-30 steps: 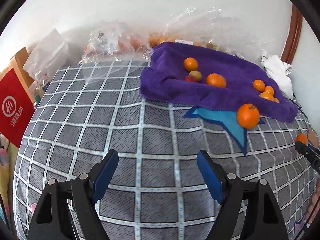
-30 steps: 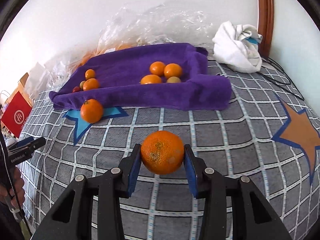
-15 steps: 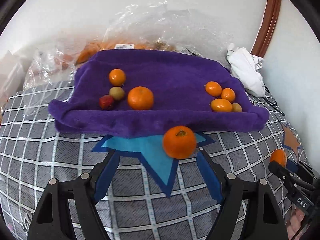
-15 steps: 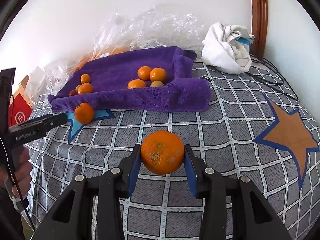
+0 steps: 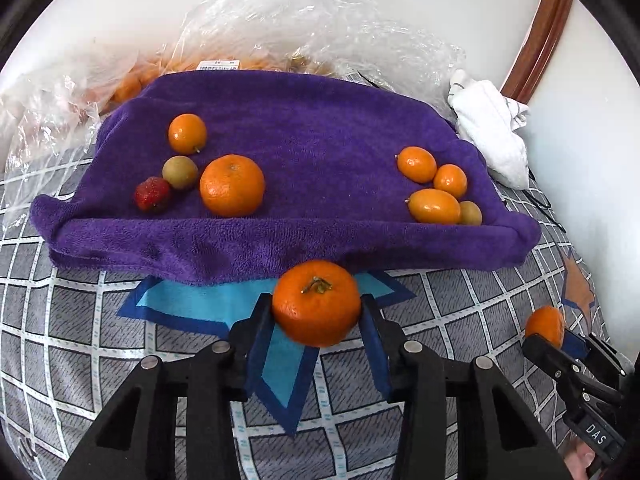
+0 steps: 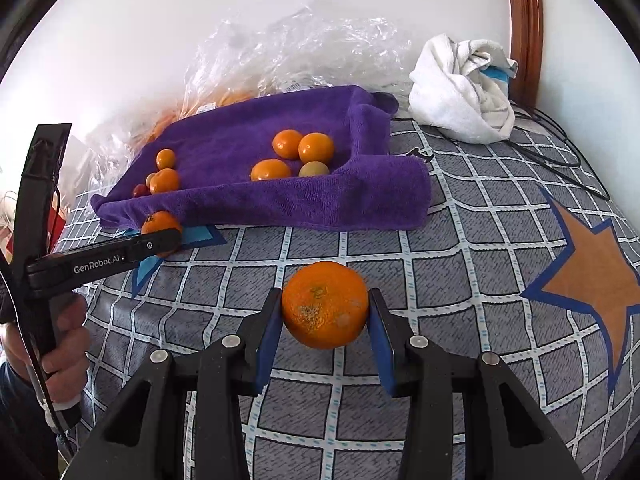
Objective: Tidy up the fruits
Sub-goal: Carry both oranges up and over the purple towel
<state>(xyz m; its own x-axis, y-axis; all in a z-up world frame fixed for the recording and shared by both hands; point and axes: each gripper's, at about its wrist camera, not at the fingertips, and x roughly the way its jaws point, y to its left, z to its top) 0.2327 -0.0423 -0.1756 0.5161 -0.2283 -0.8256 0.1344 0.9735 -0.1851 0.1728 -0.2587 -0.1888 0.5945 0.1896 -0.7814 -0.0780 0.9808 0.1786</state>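
At the towel's front edge, the left tool has just closed on an orange; right tool clamps another orange. Lift gently, avoiding squeezing.

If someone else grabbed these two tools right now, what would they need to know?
Left hand-held gripper: jaws have just been closing and now pinch an orange at the front edge of the purple towel.
Right hand-held gripper: clamped on another orange above the checked cover.
Done: two clusters of fruit lie on the towel.
Left: put both held oranges on the towel.
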